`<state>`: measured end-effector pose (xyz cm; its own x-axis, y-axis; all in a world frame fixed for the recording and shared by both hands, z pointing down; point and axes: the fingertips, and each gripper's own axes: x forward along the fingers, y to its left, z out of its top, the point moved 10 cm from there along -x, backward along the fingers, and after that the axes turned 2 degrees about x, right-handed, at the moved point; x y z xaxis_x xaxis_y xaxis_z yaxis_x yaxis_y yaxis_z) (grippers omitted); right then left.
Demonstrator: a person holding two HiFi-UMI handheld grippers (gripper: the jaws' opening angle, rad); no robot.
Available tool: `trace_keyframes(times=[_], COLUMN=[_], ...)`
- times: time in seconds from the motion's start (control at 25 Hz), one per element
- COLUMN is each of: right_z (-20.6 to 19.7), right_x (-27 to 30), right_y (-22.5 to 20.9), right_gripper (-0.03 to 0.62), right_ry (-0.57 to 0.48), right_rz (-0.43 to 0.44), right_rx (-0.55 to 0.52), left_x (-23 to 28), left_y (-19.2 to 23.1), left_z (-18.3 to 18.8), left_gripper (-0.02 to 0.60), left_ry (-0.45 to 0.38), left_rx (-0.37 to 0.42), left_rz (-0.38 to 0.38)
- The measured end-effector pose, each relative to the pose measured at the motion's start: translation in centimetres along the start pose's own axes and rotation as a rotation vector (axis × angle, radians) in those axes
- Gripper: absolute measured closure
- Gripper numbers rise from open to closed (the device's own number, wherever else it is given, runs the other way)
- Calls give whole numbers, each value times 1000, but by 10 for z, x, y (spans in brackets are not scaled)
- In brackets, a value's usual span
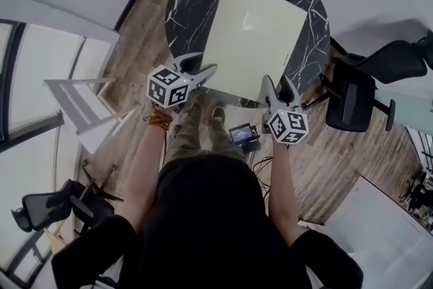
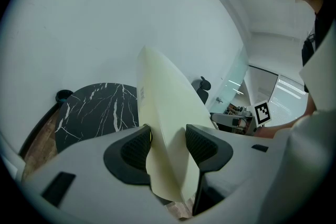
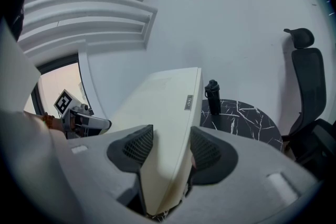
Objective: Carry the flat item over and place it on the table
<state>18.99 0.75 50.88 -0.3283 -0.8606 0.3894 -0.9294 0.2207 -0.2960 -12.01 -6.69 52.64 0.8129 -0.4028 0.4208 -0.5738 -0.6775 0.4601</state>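
one pale flat panel (image 1: 252, 37) is held over the black marble table (image 1: 189, 3), its two near corners clamped by the left gripper (image 1: 199, 68) and right gripper (image 1: 279, 89). its small edge label (image 3: 188, 102) is unreadable. one bottle (image 3: 212, 97) stands on the table.

Flat item (image 1: 254, 34) looked smooth, pale cream, matt with faint sheen; perhaps coated board or plastic, hard to tell. Table (image 1: 191, 3) top was black stone-look, white-veined, smooth. Floor (image 1: 135, 57) was wood plank, grain showing. Left gripper (image 2: 168, 145) and right gripper (image 3: 171, 148) shells were white matt plastic; pads (image 2: 135, 148) dark, ribbed, rubbery.
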Motion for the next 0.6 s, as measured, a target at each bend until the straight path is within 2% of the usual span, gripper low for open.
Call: trace_keyframes(times=[0.6], right_z=[-12], right_x=[17], right_y=[-7], right_gripper=[378], right_ry=[49], right_rz=[-12], right_rx=[26], left_x=[14], left_y=[18], left_z=[-9], left_gripper=[370], left_ry=[36], left_rx=[-35], left_rz=[-6])
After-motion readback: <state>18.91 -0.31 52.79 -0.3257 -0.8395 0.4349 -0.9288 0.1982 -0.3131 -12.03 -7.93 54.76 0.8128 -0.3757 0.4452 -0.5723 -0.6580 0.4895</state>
